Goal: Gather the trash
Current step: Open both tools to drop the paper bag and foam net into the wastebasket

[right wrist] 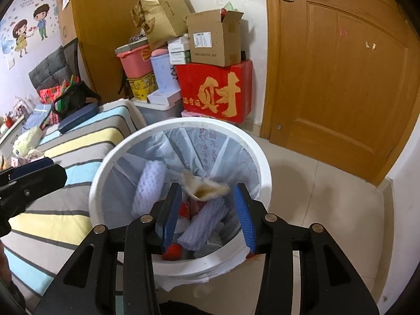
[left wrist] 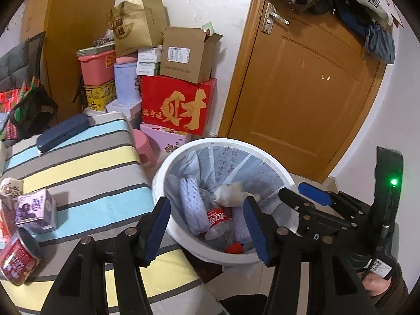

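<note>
A white bin (left wrist: 160,181) (right wrist: 262,162) with a pale liner stands on the floor beside the bed. Inside lie a clear bottle with a red label (left wrist: 219,218), white foam sleeves (left wrist: 191,204) (right wrist: 149,186) and a red cap (right wrist: 172,252). A crumpled, blurred wad of paper (left wrist: 231,191) (right wrist: 207,187) hangs over the bin's contents, touching no pad. My left gripper (left wrist: 207,225) (right wrist: 56,168) is open above the bin's near side. My right gripper (right wrist: 208,210) (left wrist: 292,189) is open over the bin with nothing between its pads.
A striped bed (left wrist: 92,162) at the left carries a red can (left wrist: 18,257), a purple carton (left wrist: 36,210) and a dark blue case (left wrist: 63,131). Stacked boxes (left wrist: 176,105) and a pink stool (left wrist: 143,144) stand behind the bin. A wooden door (left wrist: 302,92) is at the right.
</note>
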Demonstrator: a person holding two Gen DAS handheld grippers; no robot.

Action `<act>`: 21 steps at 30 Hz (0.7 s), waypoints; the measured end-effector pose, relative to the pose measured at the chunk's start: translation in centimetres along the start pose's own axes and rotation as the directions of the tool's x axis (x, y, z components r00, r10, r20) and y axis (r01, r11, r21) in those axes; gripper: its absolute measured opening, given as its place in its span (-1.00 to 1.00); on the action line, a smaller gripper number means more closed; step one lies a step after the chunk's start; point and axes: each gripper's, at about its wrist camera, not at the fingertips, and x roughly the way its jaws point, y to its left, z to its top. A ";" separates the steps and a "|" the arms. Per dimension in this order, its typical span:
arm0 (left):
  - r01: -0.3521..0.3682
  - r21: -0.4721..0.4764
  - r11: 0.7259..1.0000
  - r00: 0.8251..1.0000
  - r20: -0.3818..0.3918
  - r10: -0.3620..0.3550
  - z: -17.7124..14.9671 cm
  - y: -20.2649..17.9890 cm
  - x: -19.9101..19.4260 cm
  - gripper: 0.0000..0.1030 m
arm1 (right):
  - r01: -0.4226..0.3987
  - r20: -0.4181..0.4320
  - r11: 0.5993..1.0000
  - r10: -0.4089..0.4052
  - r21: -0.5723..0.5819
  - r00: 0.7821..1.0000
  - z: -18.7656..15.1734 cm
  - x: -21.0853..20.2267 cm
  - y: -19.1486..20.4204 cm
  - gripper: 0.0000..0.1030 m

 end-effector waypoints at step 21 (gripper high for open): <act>-0.058 -0.060 0.997 0.994 0.088 0.063 -2.2 3.5 -7.5 0.13 | -0.075 0.091 0.996 0.078 -0.041 0.993 0.1 -3.0 4.1 -0.15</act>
